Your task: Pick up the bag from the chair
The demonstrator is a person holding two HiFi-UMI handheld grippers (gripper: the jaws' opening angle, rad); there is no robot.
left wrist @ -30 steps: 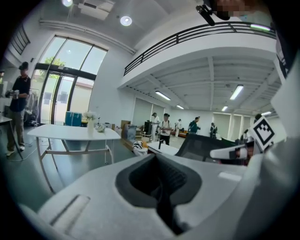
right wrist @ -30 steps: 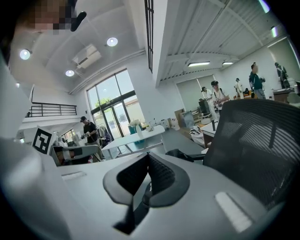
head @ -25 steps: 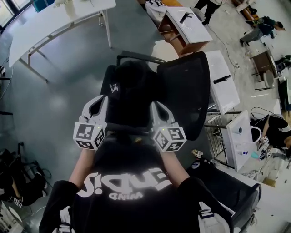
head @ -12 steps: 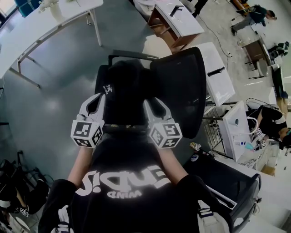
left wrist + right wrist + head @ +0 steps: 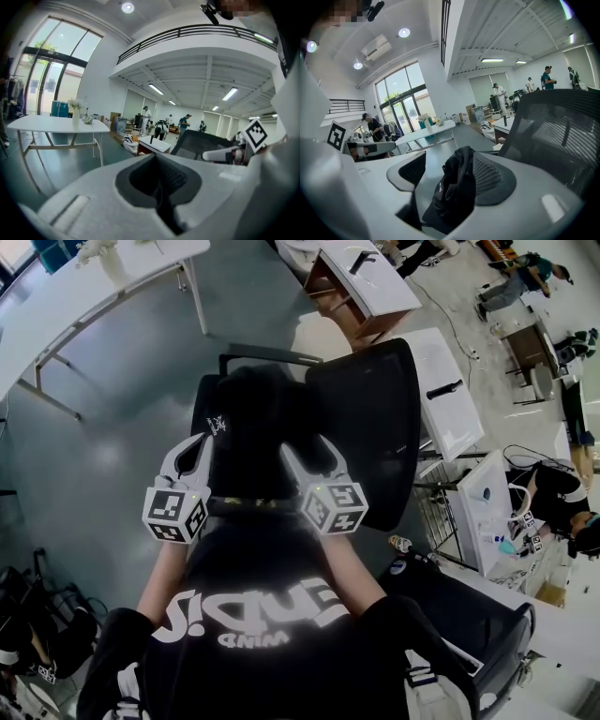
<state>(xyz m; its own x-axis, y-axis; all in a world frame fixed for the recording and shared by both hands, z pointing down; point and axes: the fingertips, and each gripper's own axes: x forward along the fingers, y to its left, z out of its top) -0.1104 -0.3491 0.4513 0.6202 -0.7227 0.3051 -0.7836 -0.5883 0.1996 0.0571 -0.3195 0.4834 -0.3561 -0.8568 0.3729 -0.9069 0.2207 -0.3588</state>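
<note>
A black bag (image 5: 251, 423) rests on the seat of a black mesh office chair (image 5: 367, 418), between my two grippers. At the bag's left edge is my left gripper (image 5: 190, 448); in the left gripper view its pads (image 5: 174, 179) are pressed together with a thin dark strip of the bag pinched between them. My right gripper (image 5: 307, 450) is at the bag's right side. The right gripper view shows its jaws (image 5: 450, 185) closed on a fold of black bag fabric (image 5: 451, 187) with a small white label. The bag hides the chair's seat.
The chair's backrest rises right of the bag and its armrest (image 5: 267, 355) lies beyond it. A long white table (image 5: 84, 296) stands far left, and white desks (image 5: 448, 399) and a wooden cabinet (image 5: 361, 310) are on the right. A second black chair (image 5: 469, 624) is low right. People are at the far right.
Both grippers have stayed on the bag. The right gripper has shifted a little left, towards the left one, and the chair sits slightly lower and left in view.
</note>
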